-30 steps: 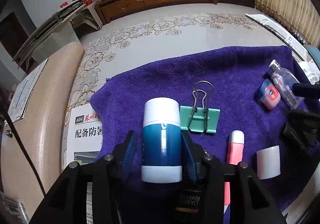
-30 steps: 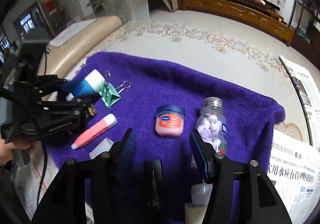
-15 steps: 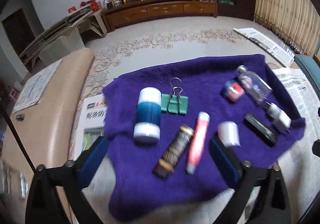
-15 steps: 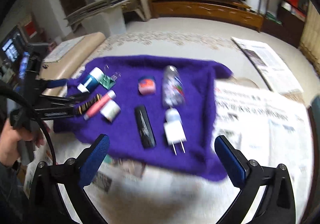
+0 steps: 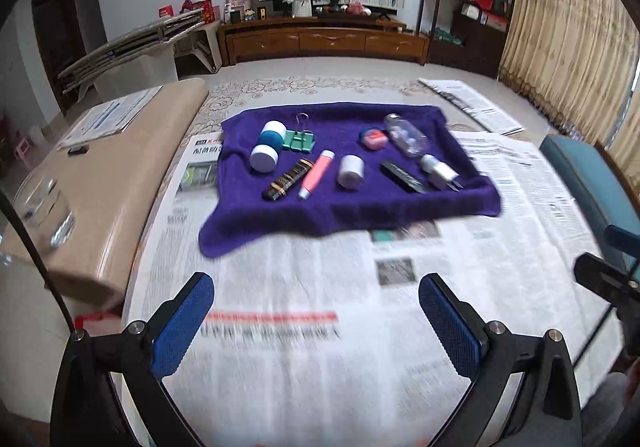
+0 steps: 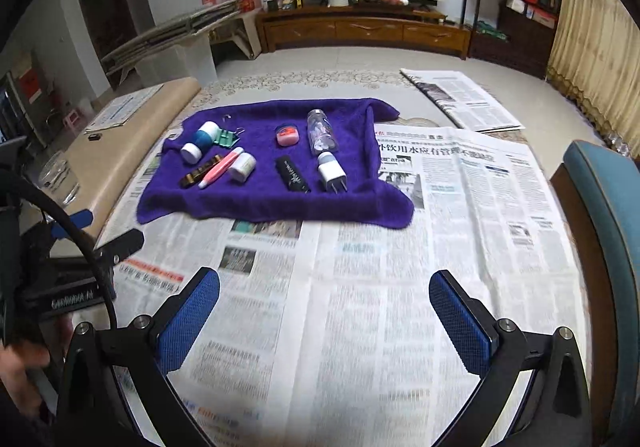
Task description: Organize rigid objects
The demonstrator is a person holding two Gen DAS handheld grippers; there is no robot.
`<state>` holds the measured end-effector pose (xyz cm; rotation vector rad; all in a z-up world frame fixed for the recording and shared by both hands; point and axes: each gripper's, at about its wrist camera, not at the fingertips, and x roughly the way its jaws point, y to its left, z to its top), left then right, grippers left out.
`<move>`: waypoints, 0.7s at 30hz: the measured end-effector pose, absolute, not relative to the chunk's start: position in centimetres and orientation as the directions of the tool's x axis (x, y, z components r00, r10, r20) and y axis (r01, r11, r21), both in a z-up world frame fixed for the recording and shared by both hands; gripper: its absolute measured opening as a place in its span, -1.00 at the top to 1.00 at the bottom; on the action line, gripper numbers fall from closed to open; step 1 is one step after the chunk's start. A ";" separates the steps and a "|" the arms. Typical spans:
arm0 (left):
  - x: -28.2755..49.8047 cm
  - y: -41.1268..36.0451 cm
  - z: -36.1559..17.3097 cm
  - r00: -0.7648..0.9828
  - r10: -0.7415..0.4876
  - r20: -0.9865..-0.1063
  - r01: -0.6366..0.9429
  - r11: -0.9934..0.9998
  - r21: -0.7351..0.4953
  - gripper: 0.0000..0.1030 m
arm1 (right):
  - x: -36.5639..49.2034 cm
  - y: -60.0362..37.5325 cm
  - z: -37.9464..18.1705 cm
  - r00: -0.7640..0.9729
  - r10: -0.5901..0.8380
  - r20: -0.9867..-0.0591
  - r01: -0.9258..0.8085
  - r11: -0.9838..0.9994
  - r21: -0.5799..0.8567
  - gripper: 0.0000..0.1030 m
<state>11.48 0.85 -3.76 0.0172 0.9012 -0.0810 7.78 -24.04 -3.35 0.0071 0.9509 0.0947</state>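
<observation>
A purple towel (image 5: 348,211) (image 6: 256,207) lies on newspaper and carries several small objects: a blue-and-white stick (image 5: 268,145) (image 6: 199,145), a green binder clip (image 5: 300,139), a dark tube (image 5: 288,180), a pink tube (image 5: 316,174) (image 6: 222,166), a white cap (image 5: 351,171), a pink jar (image 5: 375,138) (image 6: 287,135), a clear pill bottle (image 5: 406,135) (image 6: 321,132), a black stick (image 5: 404,177) (image 6: 292,174) and a white plug (image 5: 440,171) (image 6: 331,170). My left gripper (image 5: 316,311) and right gripper (image 6: 324,311) are both open, empty, well back from the towel.
Newspaper sheets (image 5: 360,307) (image 6: 480,207) cover the table. A beige padded bench (image 5: 104,175) and a glass (image 5: 44,215) are at the left. A teal chair (image 6: 604,207) stands at the right. More newspaper (image 6: 460,99) lies on the floor.
My left gripper let go of the blue-and-white stick, which now lies on the towel. Both grippers opened wide and pulled back toward me, away from the towel.
</observation>
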 end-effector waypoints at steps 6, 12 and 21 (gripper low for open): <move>6.2 0.8 -2.6 0.621 -0.036 -0.783 0.046 0.999 -0.010 -1.00 | 2.9 -23.0 -1.8 0.601 0.068 -0.797 -0.060 0.997 0.041 -0.99; 3.0 1.7 -3.4 0.605 -0.039 -0.796 0.005 0.999 -0.045 -1.00 | -0.7 -22.0 -1.4 0.607 0.066 -0.792 -0.049 0.998 0.046 -0.99; 0.0 2.3 -2.7 0.622 -0.036 -0.782 -0.011 0.998 -0.056 -1.00 | -3.9 -21.9 -1.3 0.612 0.042 -0.789 -0.025 0.999 0.034 -0.99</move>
